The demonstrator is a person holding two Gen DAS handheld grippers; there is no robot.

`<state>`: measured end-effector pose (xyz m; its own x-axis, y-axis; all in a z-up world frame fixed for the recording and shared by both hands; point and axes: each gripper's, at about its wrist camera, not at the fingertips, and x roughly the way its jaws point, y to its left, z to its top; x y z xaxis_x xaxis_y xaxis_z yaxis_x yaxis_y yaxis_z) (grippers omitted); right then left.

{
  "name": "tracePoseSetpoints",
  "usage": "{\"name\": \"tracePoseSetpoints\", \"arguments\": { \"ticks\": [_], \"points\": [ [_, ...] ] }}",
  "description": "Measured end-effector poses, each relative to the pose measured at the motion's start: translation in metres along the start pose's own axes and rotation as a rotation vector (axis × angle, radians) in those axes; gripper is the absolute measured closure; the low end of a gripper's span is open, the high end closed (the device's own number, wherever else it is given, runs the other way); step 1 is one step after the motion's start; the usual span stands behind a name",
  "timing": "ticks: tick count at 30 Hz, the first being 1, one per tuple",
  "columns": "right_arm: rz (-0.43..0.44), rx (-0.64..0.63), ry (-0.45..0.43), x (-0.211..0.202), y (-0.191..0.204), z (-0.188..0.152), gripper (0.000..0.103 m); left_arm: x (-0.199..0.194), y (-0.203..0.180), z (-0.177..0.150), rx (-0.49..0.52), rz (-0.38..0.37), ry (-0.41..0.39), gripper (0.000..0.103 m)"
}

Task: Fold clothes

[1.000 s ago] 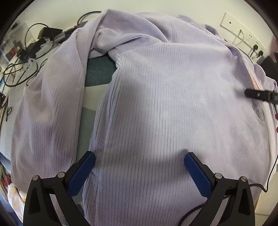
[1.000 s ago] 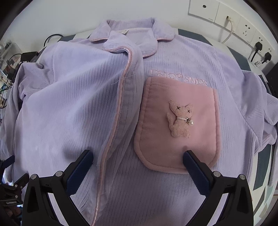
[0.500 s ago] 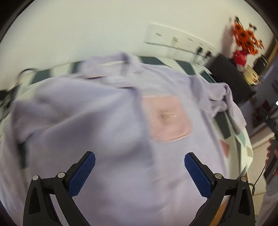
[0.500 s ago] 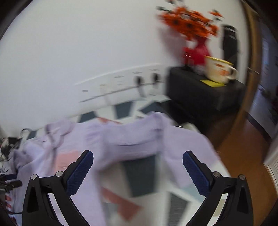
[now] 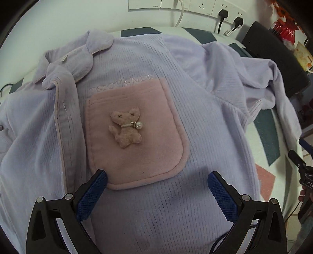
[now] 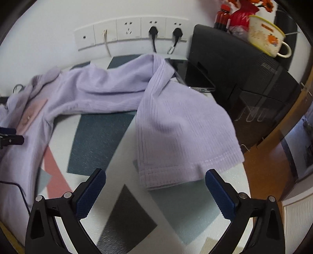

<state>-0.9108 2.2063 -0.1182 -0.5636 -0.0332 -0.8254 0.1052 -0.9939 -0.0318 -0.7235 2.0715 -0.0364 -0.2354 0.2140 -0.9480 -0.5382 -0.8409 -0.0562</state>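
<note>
Pajama top (image 5: 195, 121) is spread front-up; its sleeve cuff (image 6: 187, 170) is approached by the right gripper (image 6: 155, 184), fingers wide, a pinch judged next; left gripper (image 5: 157, 185) fingers wide too.

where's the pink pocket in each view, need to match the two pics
Left wrist: pink pocket fills the centre, just beyond the open fingers.
Right wrist: a foreshortened pink strip at far left.
Shared landmark: the wall socket strip behind the table.
</note>
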Motion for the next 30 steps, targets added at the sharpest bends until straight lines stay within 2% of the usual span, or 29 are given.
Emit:
{"name": "tracePoseSetpoints", "arguments": {
  "ticks": [2, 9, 14, 21, 22, 24, 26, 27, 28, 29, 30],
  "points": [
    [0.023, 0.002, 0.009, 0.006, -0.003, 0.000, 0.001, 0.002, -0.002, -0.001, 0.003, 0.022, 0.000, 0.000],
    [0.011, -0.039, 0.021, 0.011, -0.006, -0.007, 0.000, 0.004, -0.010, -0.010, -0.006, 0.089, -0.028, 0.000],
    [0.006, -0.019, -0.002, 0.009, -0.005, -0.010, 0.000, 0.000, -0.012, -0.022, -0.030, 0.102, -0.076, 0.000],
    [0.002, 0.004, -0.004, 0.004, -0.005, -0.011, 0.003, -0.002, -0.012, -0.030, -0.105, 0.105, -0.053, 0.000],
    [0.000, 0.012, -0.009, 0.002, -0.006, -0.010, 0.006, -0.002, -0.013, -0.032, -0.100, 0.104, -0.060, 0.000],
    [-0.017, 0.033, -0.026, 0.000, -0.011, -0.009, 0.028, -0.003, -0.016, -0.035, -0.093, 0.103, -0.070, 0.000],
    [-0.027, 0.048, -0.024, -0.002, -0.019, -0.007, 0.044, -0.003, -0.018, -0.037, -0.092, 0.105, -0.072, 0.000],
    [-0.021, 0.061, -0.018, -0.003, -0.023, -0.006, 0.066, -0.003, -0.019, -0.037, -0.093, 0.106, -0.069, 0.000],
    [-0.015, 0.074, -0.012, -0.004, -0.028, -0.004, 0.080, -0.002, -0.021, -0.037, -0.092, 0.106, -0.063, 0.000],
    [-0.008, 0.087, -0.006, -0.006, -0.033, -0.003, 0.088, -0.001, -0.023, -0.035, -0.090, 0.105, -0.054, 0.000],
    [0.036, 0.127, 0.004, -0.005, -0.045, 0.000, 0.088, -0.001, -0.023, -0.033, -0.089, 0.104, -0.044, 0.000]
  ]
}}
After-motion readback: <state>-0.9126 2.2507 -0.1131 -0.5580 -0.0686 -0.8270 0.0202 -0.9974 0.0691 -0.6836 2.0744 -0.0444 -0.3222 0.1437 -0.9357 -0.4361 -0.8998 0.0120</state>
